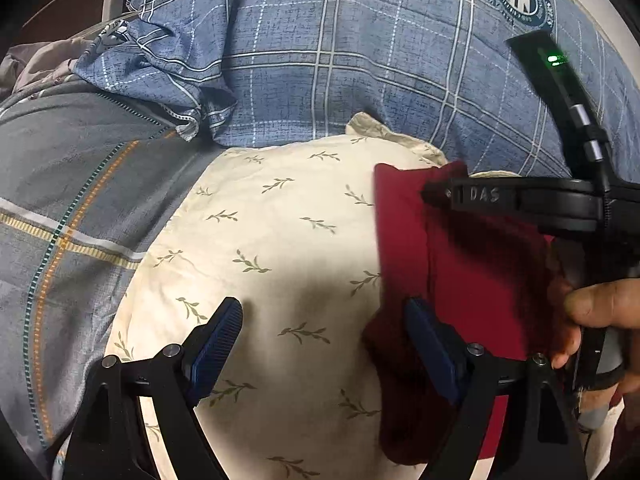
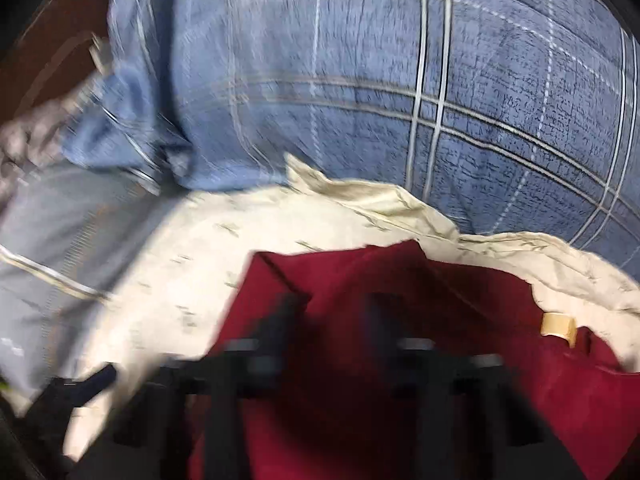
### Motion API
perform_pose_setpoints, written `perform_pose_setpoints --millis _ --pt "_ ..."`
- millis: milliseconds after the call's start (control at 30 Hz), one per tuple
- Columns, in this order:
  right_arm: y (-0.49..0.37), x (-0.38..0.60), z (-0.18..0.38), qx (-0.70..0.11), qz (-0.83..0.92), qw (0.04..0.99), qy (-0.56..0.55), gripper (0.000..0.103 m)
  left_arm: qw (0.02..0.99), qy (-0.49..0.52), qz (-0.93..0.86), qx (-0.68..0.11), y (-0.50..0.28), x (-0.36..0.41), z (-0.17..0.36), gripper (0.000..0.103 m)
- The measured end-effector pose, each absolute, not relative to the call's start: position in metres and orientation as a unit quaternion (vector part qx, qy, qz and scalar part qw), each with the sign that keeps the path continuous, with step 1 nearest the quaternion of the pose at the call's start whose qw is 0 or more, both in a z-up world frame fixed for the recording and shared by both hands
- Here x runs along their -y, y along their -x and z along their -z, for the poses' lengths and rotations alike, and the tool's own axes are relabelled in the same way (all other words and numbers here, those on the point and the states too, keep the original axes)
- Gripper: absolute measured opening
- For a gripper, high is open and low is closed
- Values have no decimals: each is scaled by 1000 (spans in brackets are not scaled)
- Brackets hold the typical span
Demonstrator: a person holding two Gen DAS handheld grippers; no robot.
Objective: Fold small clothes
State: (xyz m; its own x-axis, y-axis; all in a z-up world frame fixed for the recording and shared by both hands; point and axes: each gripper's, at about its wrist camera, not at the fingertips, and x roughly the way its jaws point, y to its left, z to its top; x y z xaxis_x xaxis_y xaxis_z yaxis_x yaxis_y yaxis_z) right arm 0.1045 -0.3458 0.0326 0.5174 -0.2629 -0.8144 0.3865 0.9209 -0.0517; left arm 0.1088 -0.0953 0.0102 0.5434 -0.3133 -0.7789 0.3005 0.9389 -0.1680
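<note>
A dark red garment (image 1: 472, 280) lies on a cream pillow with a leaf print (image 1: 280, 232). My left gripper (image 1: 324, 344) is open over the pillow, its right finger (image 1: 432, 348) at the garment's left edge, its left finger (image 1: 216, 344) over bare pillow. In the left wrist view the right gripper (image 1: 436, 196) reaches in from the right above the garment's top edge. In the blurred right wrist view the right gripper (image 2: 332, 320) hangs over the red garment (image 2: 460, 320), jaws apart with nothing between. A tan label (image 2: 558, 326) shows on the garment.
A blue plaid pillow (image 1: 360, 52) lies behind the cream pillow. A grey striped blanket (image 1: 68, 208) lies to the left. A white charger and cable (image 1: 112, 0) sit at the far left. A hand (image 1: 596, 312) grips the right tool's handle.
</note>
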Motion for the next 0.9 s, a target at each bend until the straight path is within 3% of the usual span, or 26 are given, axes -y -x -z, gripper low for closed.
perform_pose_setpoints --millis 167,600,733,833,900 --pt "-105 336 -41 -436 182 879 -63 8 876 24 172 -449 -115 91 -9 83" --pt "-110 335 -29 -443 173 877 -67 8 874 24 169 -455 -119 93 -6 83" --pt "-97 343 -44 -422 161 885 -112 17 876 27 168 -451 -118 92 -7 83" --pt "-96 348 -46 -419 155 885 -130 42 878 29 167 -449 -117 91 -7 83" --pt "-100 347 -43 -430 169 880 -111 42 878 33 170 -446 -116 91 -8 83"
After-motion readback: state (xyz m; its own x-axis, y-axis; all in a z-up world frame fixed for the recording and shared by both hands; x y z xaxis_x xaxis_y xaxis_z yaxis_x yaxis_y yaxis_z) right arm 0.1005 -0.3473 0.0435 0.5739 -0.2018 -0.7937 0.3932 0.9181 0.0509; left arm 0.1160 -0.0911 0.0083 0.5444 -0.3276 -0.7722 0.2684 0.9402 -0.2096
